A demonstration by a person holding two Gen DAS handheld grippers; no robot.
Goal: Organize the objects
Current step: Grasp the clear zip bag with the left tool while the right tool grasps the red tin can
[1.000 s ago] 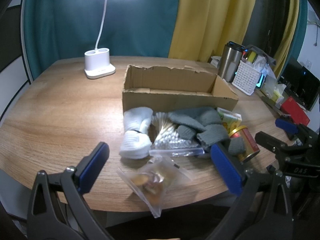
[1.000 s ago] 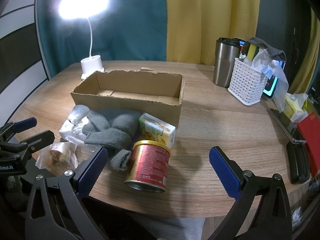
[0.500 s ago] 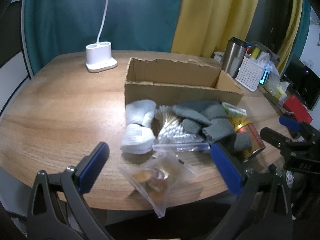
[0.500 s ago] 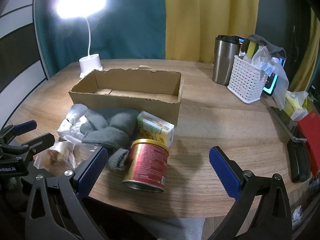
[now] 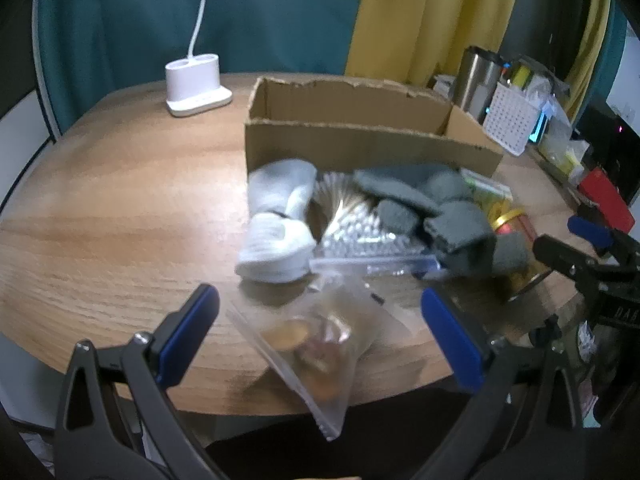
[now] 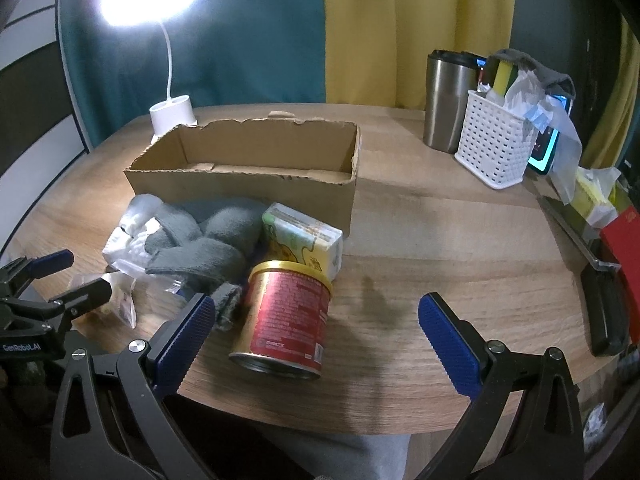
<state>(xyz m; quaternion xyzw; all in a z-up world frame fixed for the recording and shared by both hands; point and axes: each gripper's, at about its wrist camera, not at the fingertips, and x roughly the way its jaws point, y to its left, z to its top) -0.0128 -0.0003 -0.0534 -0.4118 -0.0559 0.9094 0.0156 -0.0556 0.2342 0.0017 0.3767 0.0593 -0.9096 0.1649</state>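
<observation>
An open cardboard box (image 5: 360,148) (image 6: 248,184) stands mid-table. In front of it lies a pile: white socks (image 5: 276,228), a bag of cotton swabs (image 5: 360,232), grey socks (image 5: 436,208) (image 6: 208,240), a yellow-green carton (image 6: 304,240) and a red can (image 6: 288,320) on its side. A clear zip bag with brown pieces (image 5: 316,340) lies at the near edge, between the fingers of my open left gripper (image 5: 320,328). My right gripper (image 6: 312,332) is open, straddling the can from the near side, not touching it.
A white lamp base (image 5: 196,88) stands at the back left. At the right are a steel tumbler (image 6: 444,100), a white perforated basket (image 6: 492,140), a phone, a red booklet (image 6: 624,248) and dark tools by the table (image 6: 440,232) edge.
The left gripper has moved forward and lower toward the zip bag, which now sits between its fingers. The right gripper has edged slightly closer to the can. Both remain open.
</observation>
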